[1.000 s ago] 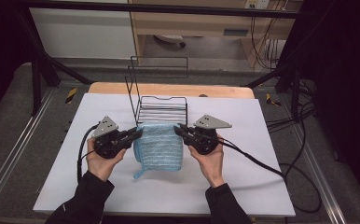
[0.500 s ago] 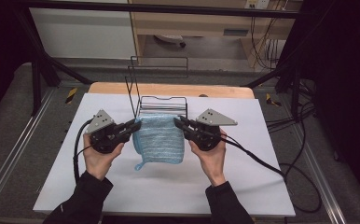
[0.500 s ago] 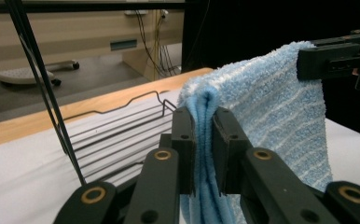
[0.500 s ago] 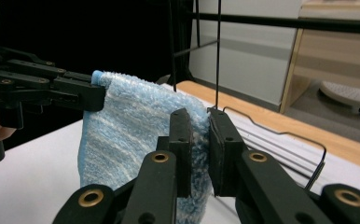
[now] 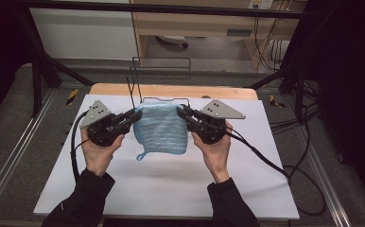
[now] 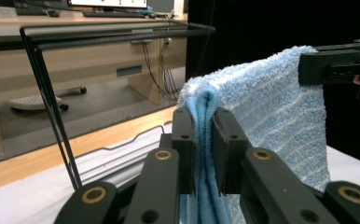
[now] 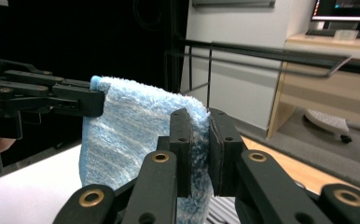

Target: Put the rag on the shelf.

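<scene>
A light blue striped towel (image 5: 161, 128) is hanging in the air above the white table (image 5: 171, 189), just near of a black wire rack (image 5: 161, 78) (a small loop is dangling from its lower left corner). The left gripper (image 5: 132, 117) is pinching its upper left corner, while the right gripper (image 5: 183, 112) is clamping the upper right corner, stretching the top edge between them.

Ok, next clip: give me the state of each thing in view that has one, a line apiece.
Towel: folded, lifted off the table, hanging between the two tongs.
Left tongs: shut on the towel's top left corner.
Right tongs: shut on the towel's top right corner.
Wire rack: upright at the back of the table, bars bare.
White mat: lying flat on the table.
</scene>
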